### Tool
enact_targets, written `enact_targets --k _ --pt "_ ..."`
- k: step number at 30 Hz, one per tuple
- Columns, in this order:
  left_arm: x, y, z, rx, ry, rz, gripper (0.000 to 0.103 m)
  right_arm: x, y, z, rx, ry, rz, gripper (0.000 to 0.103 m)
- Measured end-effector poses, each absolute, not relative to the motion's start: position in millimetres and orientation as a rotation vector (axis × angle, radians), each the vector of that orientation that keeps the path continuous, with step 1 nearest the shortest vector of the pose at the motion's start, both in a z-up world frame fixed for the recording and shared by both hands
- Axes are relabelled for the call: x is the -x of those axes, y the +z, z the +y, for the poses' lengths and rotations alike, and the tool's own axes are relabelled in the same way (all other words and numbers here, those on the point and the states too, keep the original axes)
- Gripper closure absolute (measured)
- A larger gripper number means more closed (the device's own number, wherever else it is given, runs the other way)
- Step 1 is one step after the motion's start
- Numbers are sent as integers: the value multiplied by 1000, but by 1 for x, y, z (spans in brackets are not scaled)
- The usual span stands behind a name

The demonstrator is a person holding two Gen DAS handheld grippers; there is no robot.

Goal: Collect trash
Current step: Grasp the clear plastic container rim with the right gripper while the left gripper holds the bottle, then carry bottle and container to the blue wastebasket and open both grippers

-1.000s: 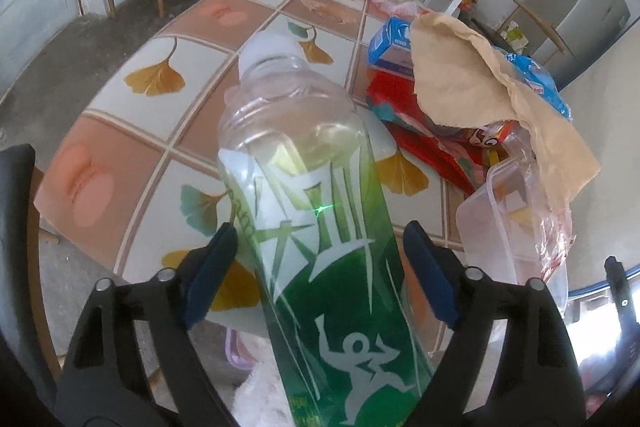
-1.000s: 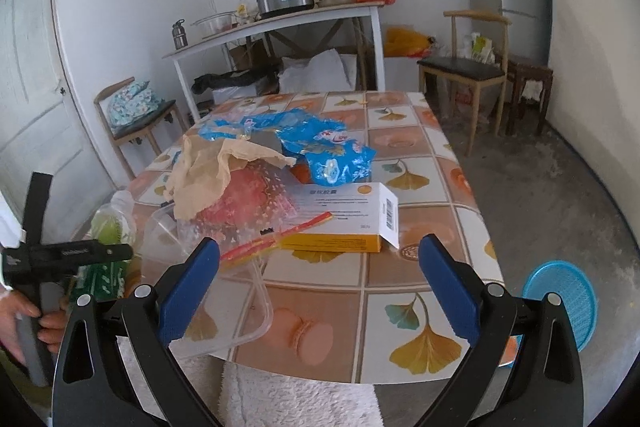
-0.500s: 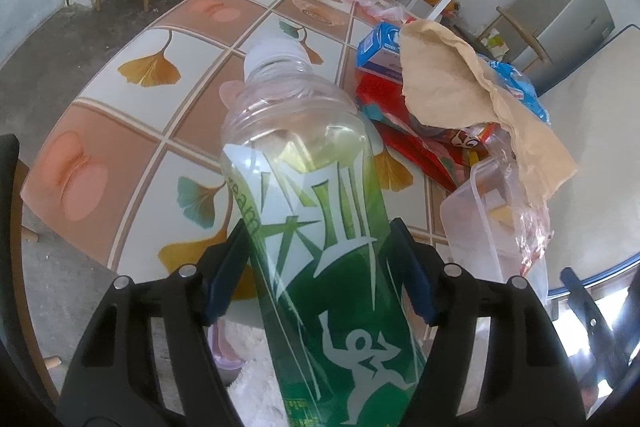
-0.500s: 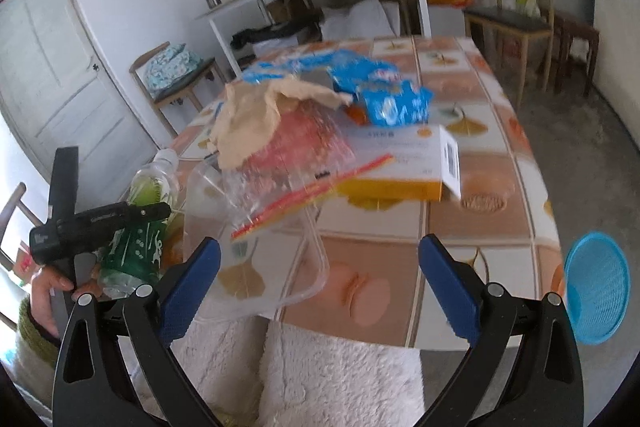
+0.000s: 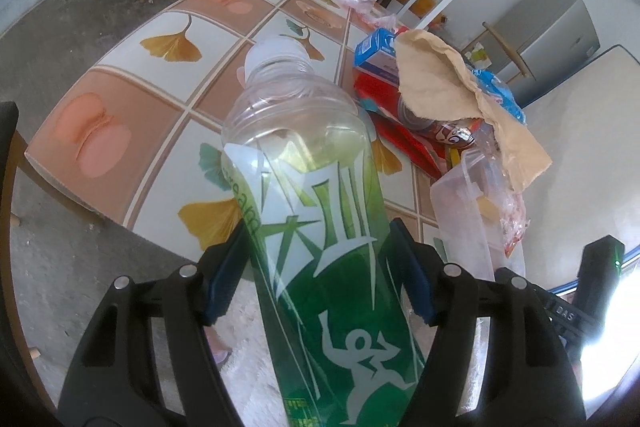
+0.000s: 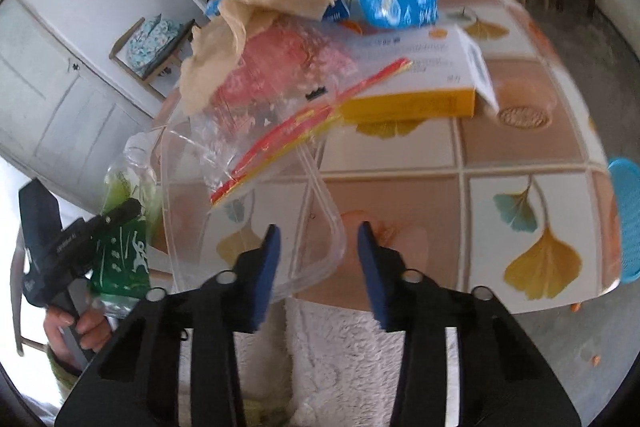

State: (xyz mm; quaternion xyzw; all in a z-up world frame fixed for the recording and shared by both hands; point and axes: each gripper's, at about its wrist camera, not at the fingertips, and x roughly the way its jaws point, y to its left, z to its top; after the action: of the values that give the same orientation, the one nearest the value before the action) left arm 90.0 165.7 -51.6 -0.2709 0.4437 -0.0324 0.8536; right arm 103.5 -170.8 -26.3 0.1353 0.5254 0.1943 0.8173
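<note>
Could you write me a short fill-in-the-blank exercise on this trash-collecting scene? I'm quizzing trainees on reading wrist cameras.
1. The left gripper is shut on a ____ bottle with a white cap.
2. The closing jaws of the right gripper straddle the rim of a clear plastic ____.
3. On the table, the tablecloth shows ginkgo ____.
4. The white and yellow box lies ____ the table.

Missing words: green; container; leaves; on

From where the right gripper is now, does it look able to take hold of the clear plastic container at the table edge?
Probably yes. The right gripper is closing with the clear plastic container's near rim already between its pads, nothing blocking. The left gripper, off to the side, holds the green bottle.
</note>
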Motion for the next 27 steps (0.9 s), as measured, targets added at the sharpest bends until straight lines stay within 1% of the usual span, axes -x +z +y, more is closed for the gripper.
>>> enact_targets --k 1,3,5,9,19,27 --pt "-88 -52 167 573 -70 932 37 -104 -27 -170 -291 413 1123 77" --pt "-88 -53 168 581 -74 930 37 -103 -27 -168 -293 421 1136 85" --pt "-86 -53 170 589 -79 926 37 -103 -30 -166 -329 454 1169 91" --pt "-83 -54 172 602 -83 919 37 -99 -32 -160 -359 496 1213 93" --pt "-76 -54 180 620 -57 915 37 -86 -38 -147 -405 587 1294 93" --pt "-58 -43 188 630 -26 889 37 -82 -50 -144 -469 653 1361 93"
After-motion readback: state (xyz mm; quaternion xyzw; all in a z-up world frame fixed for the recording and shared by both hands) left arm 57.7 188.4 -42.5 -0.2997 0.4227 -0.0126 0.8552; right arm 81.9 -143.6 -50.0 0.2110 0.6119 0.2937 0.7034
